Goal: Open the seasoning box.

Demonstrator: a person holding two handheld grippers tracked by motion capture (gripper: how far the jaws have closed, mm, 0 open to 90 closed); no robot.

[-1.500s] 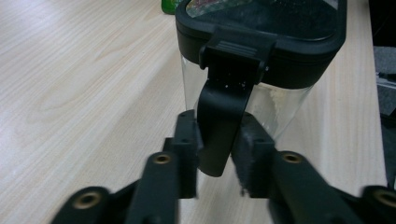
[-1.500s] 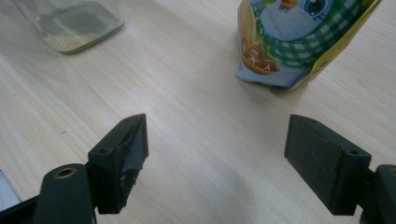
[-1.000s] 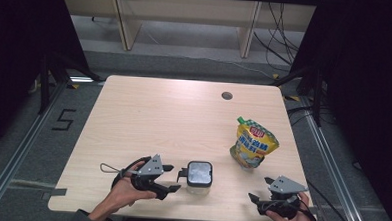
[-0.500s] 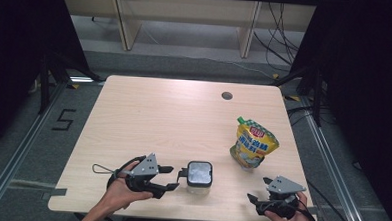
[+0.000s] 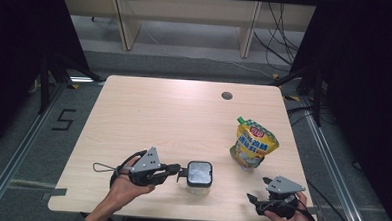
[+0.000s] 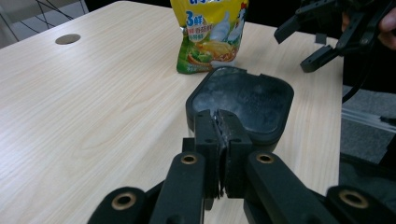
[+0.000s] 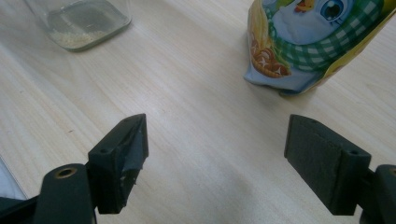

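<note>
A clear square jar with a dark lid (image 5: pixel 199 173) stands near the table's front edge; a few pale grains lie in its bottom (image 7: pixel 79 23). My left gripper (image 5: pixel 180 173) lies level at the jar's left, and its jaws have just been closing. Now the pads meet at the lid's near rim (image 6: pixel 252 100), and I cannot tell whether anything thin is pinched between them. My left gripper (image 6: pixel 219 123) is shut. A yellow food pouch (image 5: pixel 253 143) stands at the right. My right gripper (image 5: pixel 258 189) is open above bare wood (image 7: pixel 215 154), with the pouch (image 7: pixel 308 42) ahead of it.
The wooden table (image 5: pixel 158 119) has a round cable hole (image 5: pixel 227 96) at its far right. The left gripper's cable loops out to the left (image 5: pixel 101 166). Behind the table are shelf legs and loose cables on the floor. The right gripper (image 6: pixel 299 49) shows past the pouch (image 6: pixel 212 32).
The left gripper's jaws have gone from spread to pressed together at the lid's edge, and that hand has risen a little. Jar, pouch and right gripper stay in place.
</note>
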